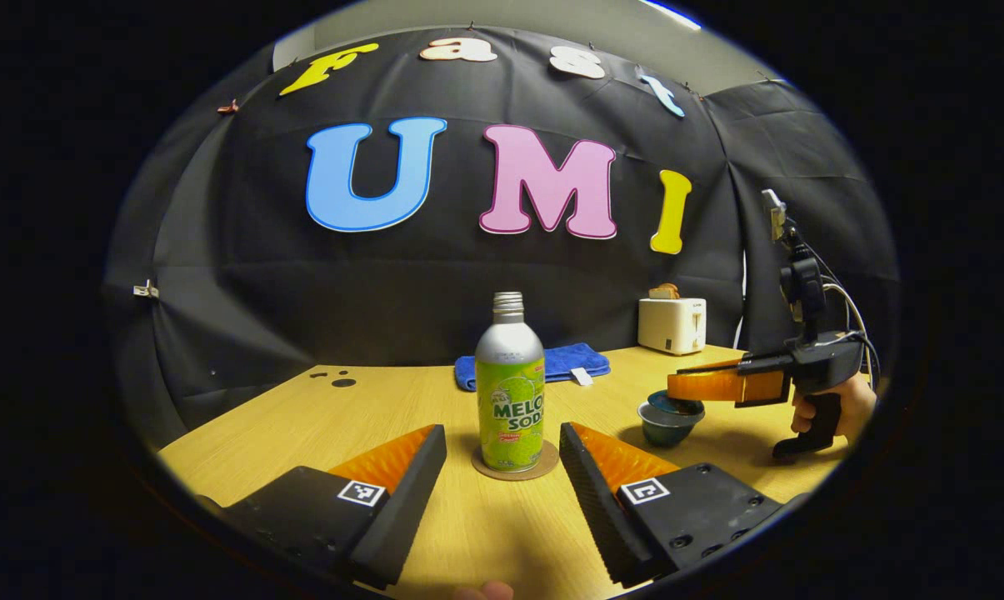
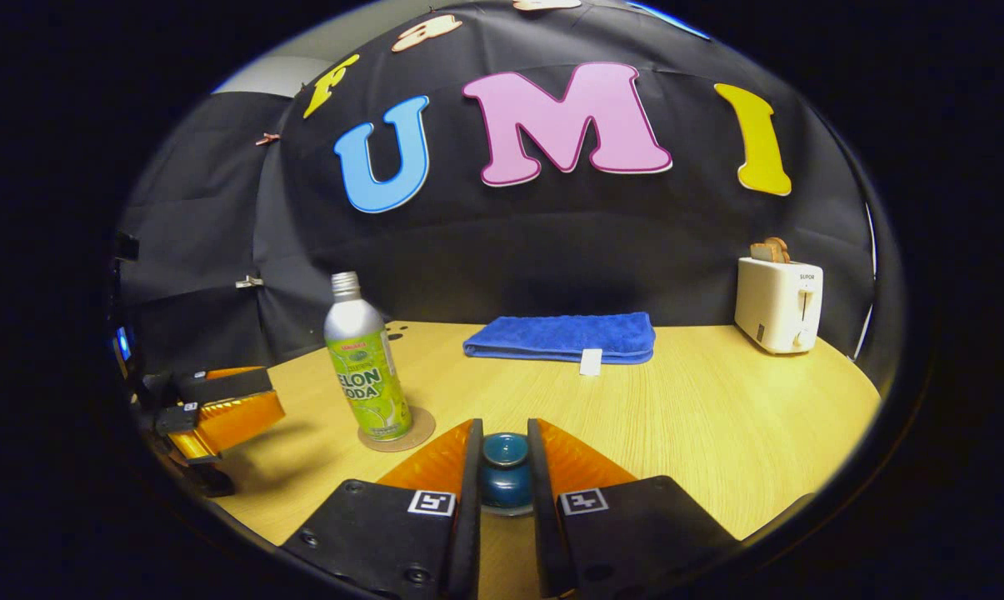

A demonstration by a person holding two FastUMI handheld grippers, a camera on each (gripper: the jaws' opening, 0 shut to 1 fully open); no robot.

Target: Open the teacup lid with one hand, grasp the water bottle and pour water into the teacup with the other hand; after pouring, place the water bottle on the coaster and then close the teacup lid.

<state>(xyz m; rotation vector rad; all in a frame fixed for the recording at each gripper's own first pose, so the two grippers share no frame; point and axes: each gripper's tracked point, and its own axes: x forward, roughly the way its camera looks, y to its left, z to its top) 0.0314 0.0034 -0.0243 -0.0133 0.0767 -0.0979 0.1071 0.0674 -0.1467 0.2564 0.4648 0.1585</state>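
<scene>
Teacup (image 1: 671,421): one only, dark blue-green, standing on the bench (image 1: 318,417) to the right of the bottle in the left gripper view. Lid (image 2: 505,450) seated on top, seen close up in the right gripper view between the two fingers of the right tongs (image 2: 504,467). Fingers drawn near together on either side of the lid, seemingly pressing on it; real contact hard to confirm. In the left gripper view, same right tongs (image 1: 686,386) seen from the side, reaching over the cup, with a hand (image 1: 843,408) on the grip.

Water bottle (image 1: 510,392): one, silver-shouldered with a green label, uncapped, upright on a single round brown coaster (image 1: 515,468). Standing just ahead of the left tongs (image 1: 502,454), fingers spread wide, touching nothing, bottle centred beyond the gap. In the right gripper view, bottle (image 2: 365,362) and coaster (image 2: 408,433) off to the left, and left tongs (image 2: 252,408) farther left, low over the bench (image 2: 701,417).

Farther back: one folded blue towel (image 2: 561,336) with a small white tag, lying flat near the wall; one white toaster (image 2: 778,304) with bread poking out of the top, at the right rear. Both seen in the left gripper view too, towel (image 1: 572,360) partly hidden behind the bottle, toaster (image 1: 671,325) beyond the cup. Small dark holes (image 1: 339,379) in the bench top at the left rear.

A fingertip (image 1: 485,592) at the bottom edge of the left gripper view.
</scene>
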